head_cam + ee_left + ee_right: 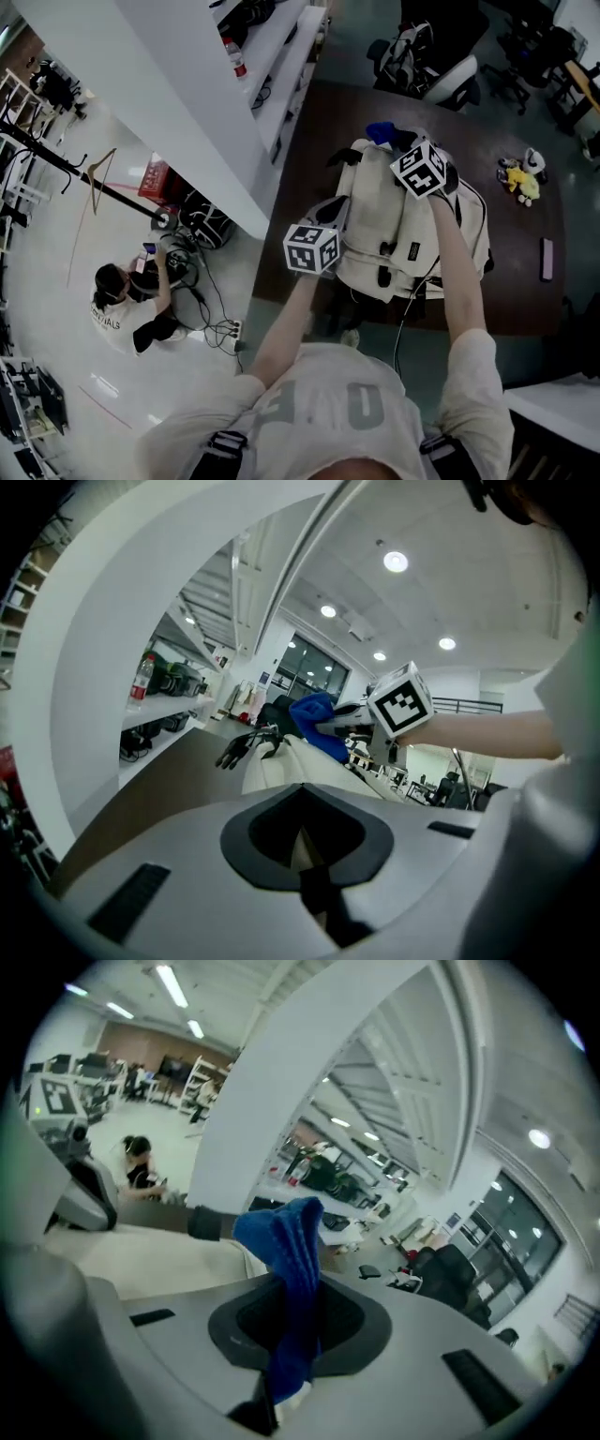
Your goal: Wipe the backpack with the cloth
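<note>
Dark brown desk [319, 122] bears the cream backpack [375, 225], lying flat. My left hand-held gripper [305, 864] is clamped on cream fabric at the backpack's near left edge. My right hand-held gripper [286, 1335] is closed on the blue cloth [286, 1241], at the backpack's far end.

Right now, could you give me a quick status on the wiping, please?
Right gripper shut on blue cloth, at far end of backpack. Left gripper clamps its near edge. No obstruction seen.
</note>
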Available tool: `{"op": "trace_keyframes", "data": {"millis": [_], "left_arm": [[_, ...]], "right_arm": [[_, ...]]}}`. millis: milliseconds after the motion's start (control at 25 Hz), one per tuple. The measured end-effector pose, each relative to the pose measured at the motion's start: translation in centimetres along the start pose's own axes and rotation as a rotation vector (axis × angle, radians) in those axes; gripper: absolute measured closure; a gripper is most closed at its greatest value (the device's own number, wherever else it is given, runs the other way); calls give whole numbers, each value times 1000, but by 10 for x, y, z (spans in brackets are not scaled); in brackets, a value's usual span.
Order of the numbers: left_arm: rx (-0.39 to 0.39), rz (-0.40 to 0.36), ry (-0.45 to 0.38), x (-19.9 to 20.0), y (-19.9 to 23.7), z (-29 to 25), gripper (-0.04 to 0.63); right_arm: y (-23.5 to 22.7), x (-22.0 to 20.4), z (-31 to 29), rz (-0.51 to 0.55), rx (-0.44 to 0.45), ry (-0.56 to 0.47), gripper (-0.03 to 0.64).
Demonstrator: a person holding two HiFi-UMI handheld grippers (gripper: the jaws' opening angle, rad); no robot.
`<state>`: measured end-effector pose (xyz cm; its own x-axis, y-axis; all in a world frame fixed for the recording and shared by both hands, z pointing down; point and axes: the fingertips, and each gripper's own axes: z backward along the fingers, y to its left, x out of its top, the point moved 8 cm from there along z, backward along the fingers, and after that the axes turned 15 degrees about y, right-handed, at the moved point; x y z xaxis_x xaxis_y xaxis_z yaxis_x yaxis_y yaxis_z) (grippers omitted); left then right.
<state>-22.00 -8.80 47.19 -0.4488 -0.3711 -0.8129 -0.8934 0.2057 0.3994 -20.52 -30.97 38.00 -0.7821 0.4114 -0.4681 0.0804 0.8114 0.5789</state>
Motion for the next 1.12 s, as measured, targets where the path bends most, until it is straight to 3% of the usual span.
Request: {"op": "trace_keyframes", "data": {"millis": [160, 400, 720, 1000, 1120], "left_arm": [[-2, 31, -9, -6, 7, 0, 592], [-14, 34, -8, -8, 8, -4, 592], [4, 11, -8, -9, 8, -6, 592], [8, 5, -14, -12, 9, -5, 592], [26, -37, -20, -8, 6, 0, 591]], "right_arm": [[14, 10, -47, 217, 80, 136, 578], [20, 9, -68, 263, 121, 177, 580], [39, 16, -53, 507, 172, 217, 580], [51, 14, -29, 508, 151, 210, 580], [55, 13, -18, 500, 152, 214, 580]]}}
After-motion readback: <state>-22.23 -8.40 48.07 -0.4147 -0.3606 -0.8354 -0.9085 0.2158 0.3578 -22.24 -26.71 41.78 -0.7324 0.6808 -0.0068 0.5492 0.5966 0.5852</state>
